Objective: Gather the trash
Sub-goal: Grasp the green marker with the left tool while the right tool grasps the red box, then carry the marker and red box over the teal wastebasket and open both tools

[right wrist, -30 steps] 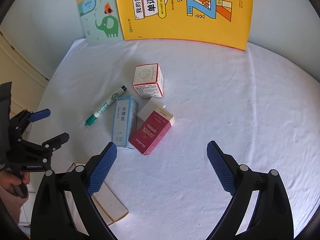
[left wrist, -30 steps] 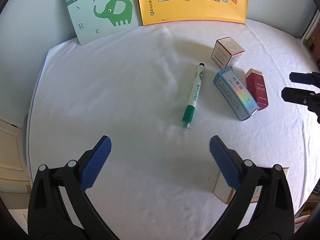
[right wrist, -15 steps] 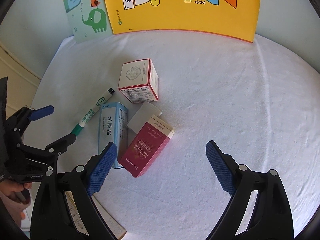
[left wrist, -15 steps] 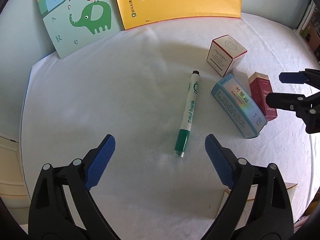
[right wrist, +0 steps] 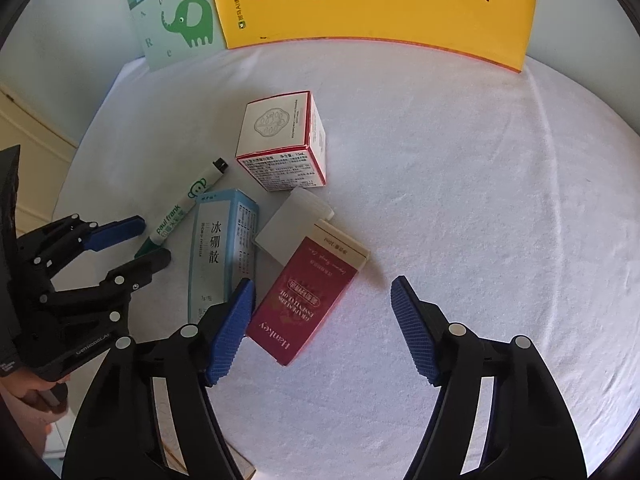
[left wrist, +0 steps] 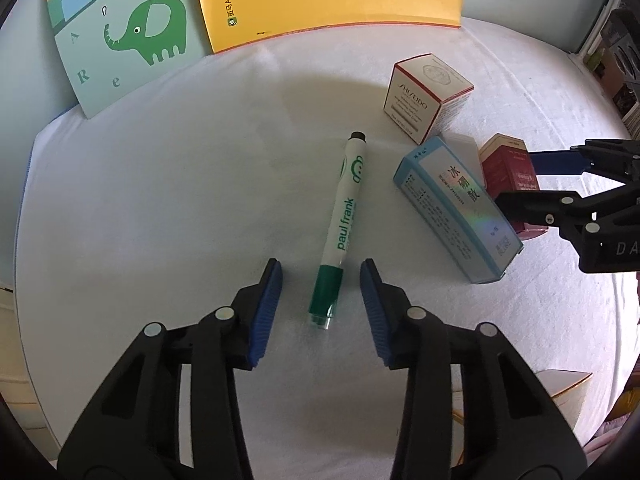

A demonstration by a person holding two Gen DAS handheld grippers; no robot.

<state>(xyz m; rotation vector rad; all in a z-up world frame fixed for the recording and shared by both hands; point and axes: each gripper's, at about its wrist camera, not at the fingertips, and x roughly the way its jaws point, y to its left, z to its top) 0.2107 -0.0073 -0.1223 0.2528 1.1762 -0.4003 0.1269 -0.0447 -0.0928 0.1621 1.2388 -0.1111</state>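
Each claw [left wrist: 321,304] is black plastic with ridged blue pads [right wrist: 230,330] and silver rivets.

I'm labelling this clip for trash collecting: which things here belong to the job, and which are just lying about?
Job:
- marker, between the closing left gripper pads, untouched
- red box, between the closing right gripper pads
- blue box
- white cube box

Likely lying about:
- elephant book
- yellow book
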